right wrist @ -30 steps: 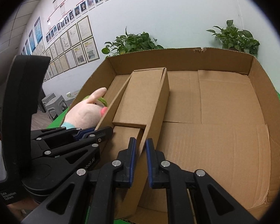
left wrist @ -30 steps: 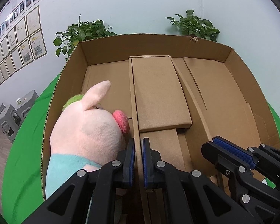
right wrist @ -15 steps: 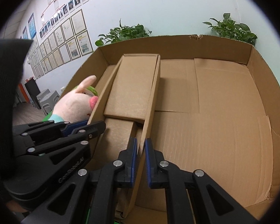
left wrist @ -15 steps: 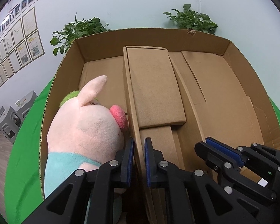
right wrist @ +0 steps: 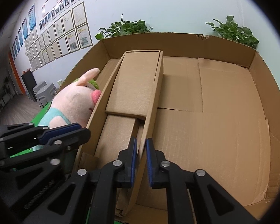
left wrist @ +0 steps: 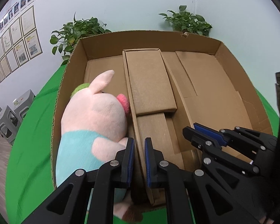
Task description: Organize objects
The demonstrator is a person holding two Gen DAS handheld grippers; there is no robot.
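Left tool (left wrist: 139, 160) clenched the narrow brown cardboard insert's (left wrist: 151, 85) left wall; right tool (right wrist: 140, 160) clenched its right wall, pink plush pig (left wrist: 95, 115) beside it.

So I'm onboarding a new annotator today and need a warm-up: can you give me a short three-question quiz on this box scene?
1. True or false: the plush pig lies to the right of the narrow cardboard insert.
2. What does the left gripper clamp?
A. the pig's ear
B. the insert's left wall
C. the big box's rim
3. Fill in: the right gripper is shut on the insert's ___ wall.

Key: 1 false; 2 B; 3 right.
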